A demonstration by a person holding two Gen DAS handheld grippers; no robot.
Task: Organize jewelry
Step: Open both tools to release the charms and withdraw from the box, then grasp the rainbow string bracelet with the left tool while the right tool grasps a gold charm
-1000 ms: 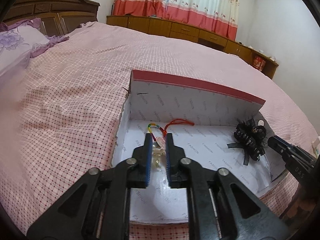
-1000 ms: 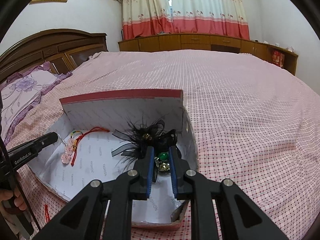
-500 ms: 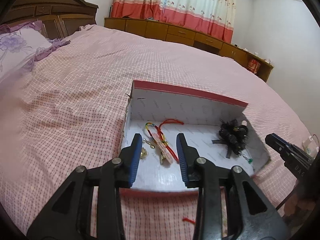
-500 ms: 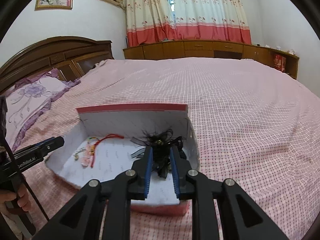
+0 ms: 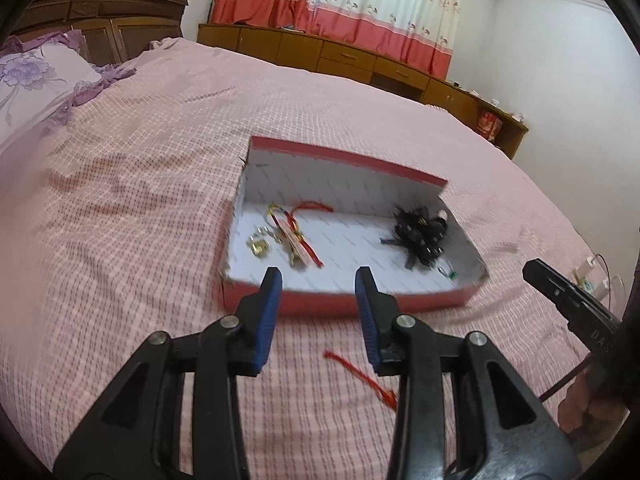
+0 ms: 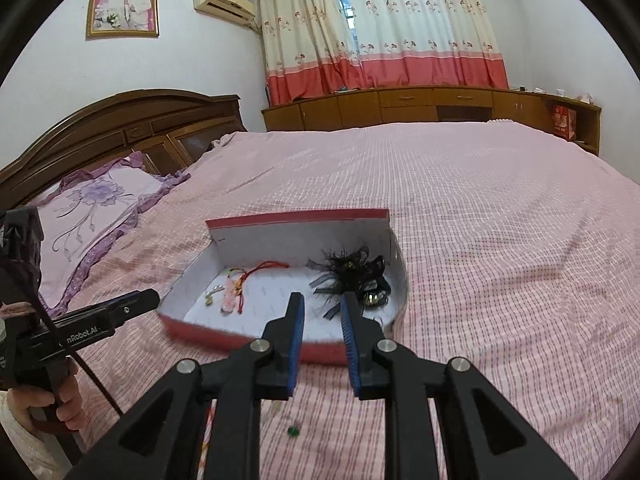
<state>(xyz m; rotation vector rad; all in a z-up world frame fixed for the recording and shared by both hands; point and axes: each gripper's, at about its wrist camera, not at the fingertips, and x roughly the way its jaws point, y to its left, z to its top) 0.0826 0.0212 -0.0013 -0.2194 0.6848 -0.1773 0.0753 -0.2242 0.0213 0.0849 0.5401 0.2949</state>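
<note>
- Lying inside the shallow red box (image 5: 340,306), a red-cord charm (image 5: 298,236) and small gold pieces (image 5: 258,245) are kept at the left end, while a black feathered hair ornament (image 5: 418,236) sits well apart at the right end, presumably so that cords and feathers do not tangle.
- The left hand-held gripper (image 5: 318,294) is seen with its jaws apart and nothing between them, just short of the box's near wall.
- The right hand-held gripper (image 6: 322,312) shows a narrow gap, also empty.
- A loose red cord (image 5: 360,374) and a green bead (image 6: 293,432) are left on the bed (image 5: 120,208), judged to be unsorted as yet.
</note>
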